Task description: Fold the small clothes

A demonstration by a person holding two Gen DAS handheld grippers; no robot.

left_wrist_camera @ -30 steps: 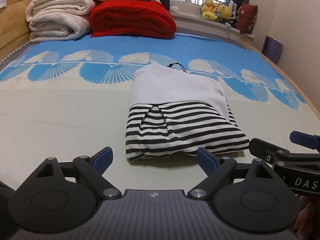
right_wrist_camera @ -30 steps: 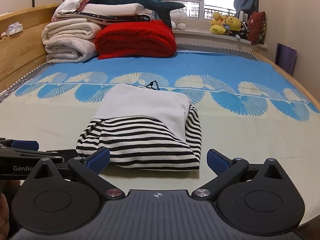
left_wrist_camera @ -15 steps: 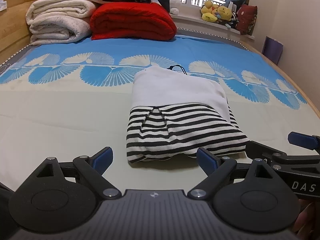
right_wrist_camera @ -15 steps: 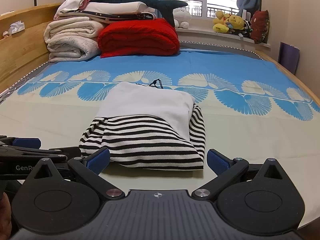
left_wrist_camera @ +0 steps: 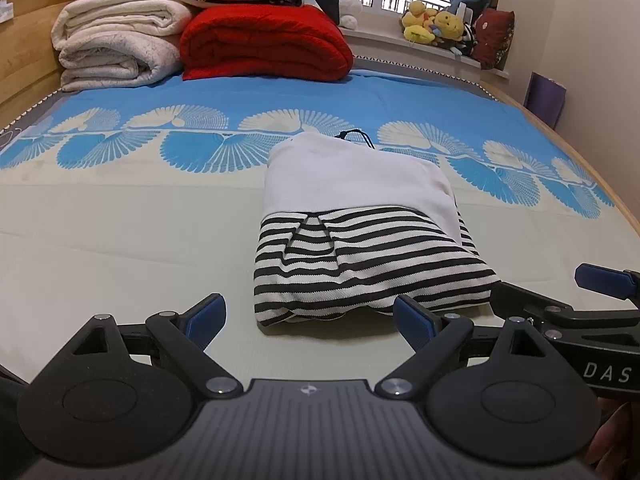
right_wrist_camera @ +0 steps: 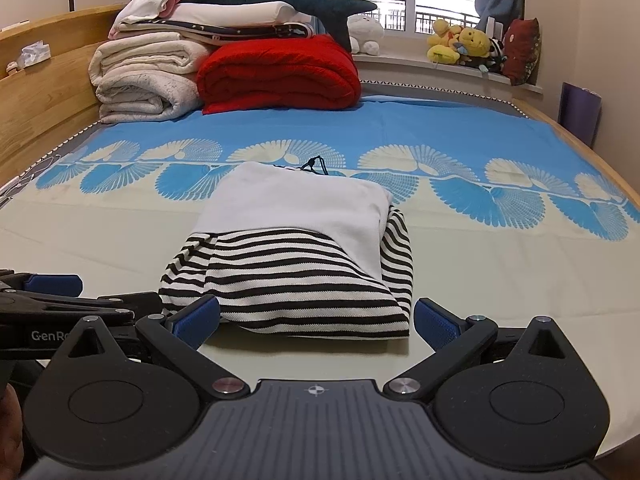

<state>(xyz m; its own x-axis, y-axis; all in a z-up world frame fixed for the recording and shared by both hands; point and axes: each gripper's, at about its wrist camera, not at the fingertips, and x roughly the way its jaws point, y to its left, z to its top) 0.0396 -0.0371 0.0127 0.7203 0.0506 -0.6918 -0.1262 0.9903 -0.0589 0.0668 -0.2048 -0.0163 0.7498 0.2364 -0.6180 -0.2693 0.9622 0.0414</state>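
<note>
Bed sheet, blue-cream | striped garment folded, mid-bed | left gripper, right gripper spread, empty, near its front edge | fold looks complete; next: set aside.

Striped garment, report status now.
Left gripper open, right gripper open, both empty. Striped garment folded, flat on bed. Nothing in the way.

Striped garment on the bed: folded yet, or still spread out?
Folded. The striped garment lies as a compact, thick bundle on the bed, its white part doubled over the stripes. Both grippers' jaws stand open, clear of it.
</note>
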